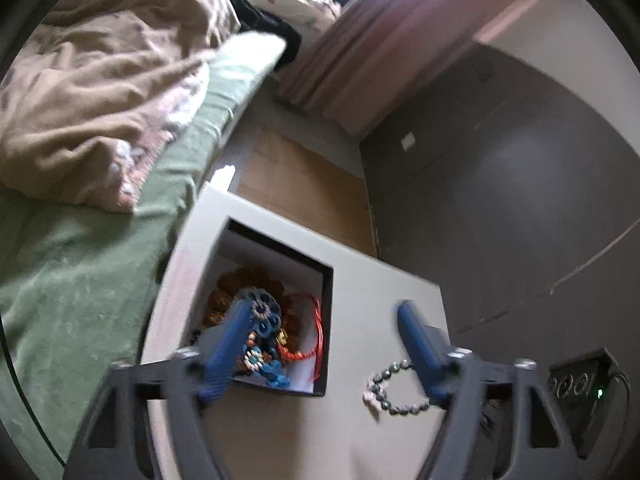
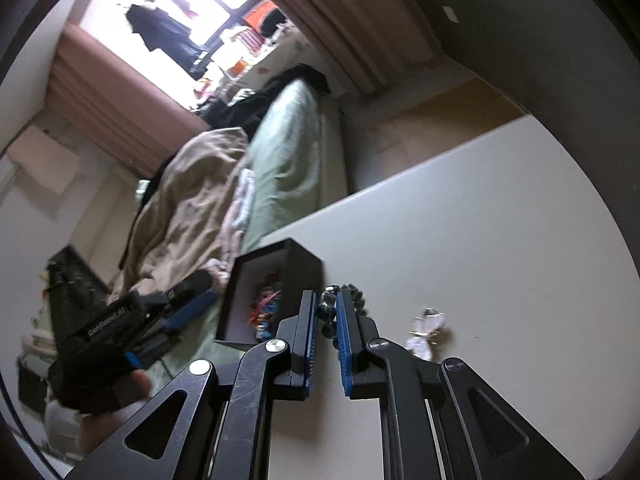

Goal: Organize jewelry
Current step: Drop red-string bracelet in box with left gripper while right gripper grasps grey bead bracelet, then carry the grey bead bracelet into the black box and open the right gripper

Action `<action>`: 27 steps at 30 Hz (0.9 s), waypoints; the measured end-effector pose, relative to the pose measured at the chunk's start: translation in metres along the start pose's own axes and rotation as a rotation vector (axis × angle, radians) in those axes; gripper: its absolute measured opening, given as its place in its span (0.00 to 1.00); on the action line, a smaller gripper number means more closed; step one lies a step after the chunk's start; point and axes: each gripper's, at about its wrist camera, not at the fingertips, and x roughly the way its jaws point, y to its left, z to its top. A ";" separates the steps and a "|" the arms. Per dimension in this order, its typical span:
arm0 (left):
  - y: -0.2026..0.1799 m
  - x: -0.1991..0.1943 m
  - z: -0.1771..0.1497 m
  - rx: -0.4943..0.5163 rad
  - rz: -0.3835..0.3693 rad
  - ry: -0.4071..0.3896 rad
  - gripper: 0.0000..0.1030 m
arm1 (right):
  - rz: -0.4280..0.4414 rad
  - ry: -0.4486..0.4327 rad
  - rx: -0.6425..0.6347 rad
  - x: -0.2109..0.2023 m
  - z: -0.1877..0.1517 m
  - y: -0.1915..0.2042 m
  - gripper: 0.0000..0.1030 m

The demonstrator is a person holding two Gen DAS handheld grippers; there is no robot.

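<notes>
Now the left gripper (image 1: 326, 316) is spread wide over the black jewelry box (image 1: 326, 344) at the table's (image 1: 280, 432) left edge; the right gripper (image 2: 330, 312) pinches a dark beaded bracelet (image 2: 327, 307) beside it.

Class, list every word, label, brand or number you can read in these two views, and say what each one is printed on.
"GenDaseLAI", roughly: white lettering on the left gripper body, right wrist view; blurred, so the spelling is uncertain.
Nothing else is readable: the black box, table and power strip show no legible text.
</notes>
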 end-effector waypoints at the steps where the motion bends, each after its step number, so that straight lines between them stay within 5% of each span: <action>1: 0.001 -0.003 0.001 -0.001 0.002 -0.008 0.77 | 0.012 -0.005 -0.005 0.000 0.001 0.003 0.12; 11: 0.020 -0.011 0.013 -0.065 0.004 -0.031 0.77 | 0.168 -0.067 -0.051 0.001 0.009 0.040 0.12; 19: 0.032 -0.018 0.023 -0.101 0.003 -0.072 0.77 | 0.251 -0.032 -0.074 0.028 0.012 0.071 0.12; 25: 0.039 -0.016 0.027 -0.127 0.001 -0.075 0.77 | 0.258 -0.010 -0.071 0.049 0.008 0.077 0.12; 26: 0.039 -0.015 0.028 -0.127 -0.001 -0.073 0.77 | 0.213 0.002 -0.071 0.055 0.008 0.076 0.14; 27: 0.039 -0.015 0.028 -0.125 -0.002 -0.072 0.77 | 0.174 0.023 -0.070 0.061 0.008 0.072 0.27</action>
